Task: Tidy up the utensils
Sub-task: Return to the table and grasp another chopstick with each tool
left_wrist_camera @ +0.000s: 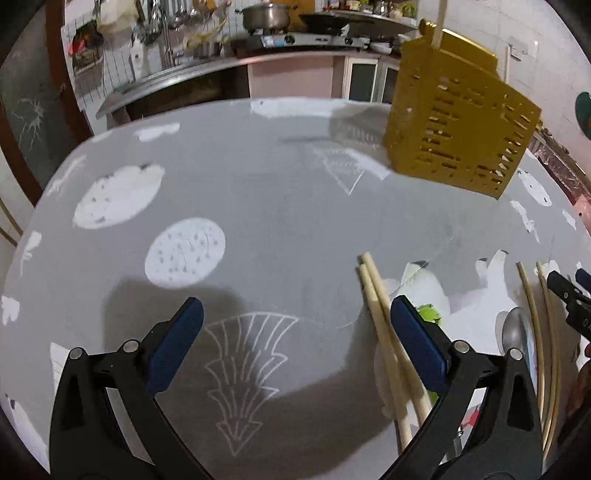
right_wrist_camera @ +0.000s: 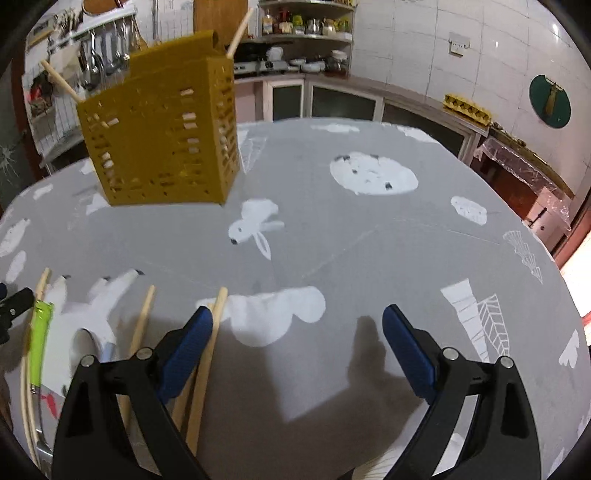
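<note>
A yellow slotted utensil holder (left_wrist_camera: 458, 129) stands on the grey table at the far right; in the right wrist view it (right_wrist_camera: 162, 140) is at the far left with chopsticks (right_wrist_camera: 240, 31) sticking out. My left gripper (left_wrist_camera: 295, 328) is open and empty above the cloth. A pair of wooden chopsticks (left_wrist_camera: 384, 325) lies just inside its right finger. A metal spoon (left_wrist_camera: 511, 332) and two more chopsticks (left_wrist_camera: 535, 332) lie further right. My right gripper (right_wrist_camera: 297, 332) is open and empty; loose chopsticks (right_wrist_camera: 210, 343) lie by its left finger. A green-handled utensil (right_wrist_camera: 38, 339) lies at the left.
The grey tablecloth (right_wrist_camera: 332, 243) has white printed shapes. Kitchen counters with a pot (left_wrist_camera: 266, 14) and a stove stand behind the table. The right gripper's tip (left_wrist_camera: 569, 295) shows at the right edge of the left wrist view.
</note>
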A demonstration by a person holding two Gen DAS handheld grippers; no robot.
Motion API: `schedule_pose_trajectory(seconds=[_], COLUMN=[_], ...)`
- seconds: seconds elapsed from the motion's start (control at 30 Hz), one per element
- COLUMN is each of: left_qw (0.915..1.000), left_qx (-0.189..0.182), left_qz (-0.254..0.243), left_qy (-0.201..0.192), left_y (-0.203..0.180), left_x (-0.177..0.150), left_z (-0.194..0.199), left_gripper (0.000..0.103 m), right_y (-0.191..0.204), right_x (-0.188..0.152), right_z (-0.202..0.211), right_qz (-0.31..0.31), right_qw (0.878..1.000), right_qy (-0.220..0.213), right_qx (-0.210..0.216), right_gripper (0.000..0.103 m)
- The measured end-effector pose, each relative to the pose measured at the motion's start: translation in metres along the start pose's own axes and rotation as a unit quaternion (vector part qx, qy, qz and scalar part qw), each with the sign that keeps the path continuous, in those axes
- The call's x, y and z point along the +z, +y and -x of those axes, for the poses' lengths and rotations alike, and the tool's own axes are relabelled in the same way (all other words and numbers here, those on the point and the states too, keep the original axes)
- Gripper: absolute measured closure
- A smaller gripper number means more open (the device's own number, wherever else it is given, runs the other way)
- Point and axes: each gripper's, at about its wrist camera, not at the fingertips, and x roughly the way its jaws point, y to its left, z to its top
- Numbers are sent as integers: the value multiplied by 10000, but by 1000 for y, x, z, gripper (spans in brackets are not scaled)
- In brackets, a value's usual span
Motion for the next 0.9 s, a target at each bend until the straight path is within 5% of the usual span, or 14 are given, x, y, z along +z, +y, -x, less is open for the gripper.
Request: schedule_pose_trajectory(seconds=[0.6,0.9], left_qw=[9998,9996], left_qx=[-143,73], left_qz=[67,143], left_qy=[149,242], left_y=[-5,-6], left_x=[-4,-4], left_z=[1,-5], left_gripper=[5,11], right_y=[4,6], right_x=[-6,-6], right_z=[-4,-4], right_qz=[35,70], right_qw=[9996,9997], right_qy=[235,235], right_qx=[123,70], right_gripper=[12,12])
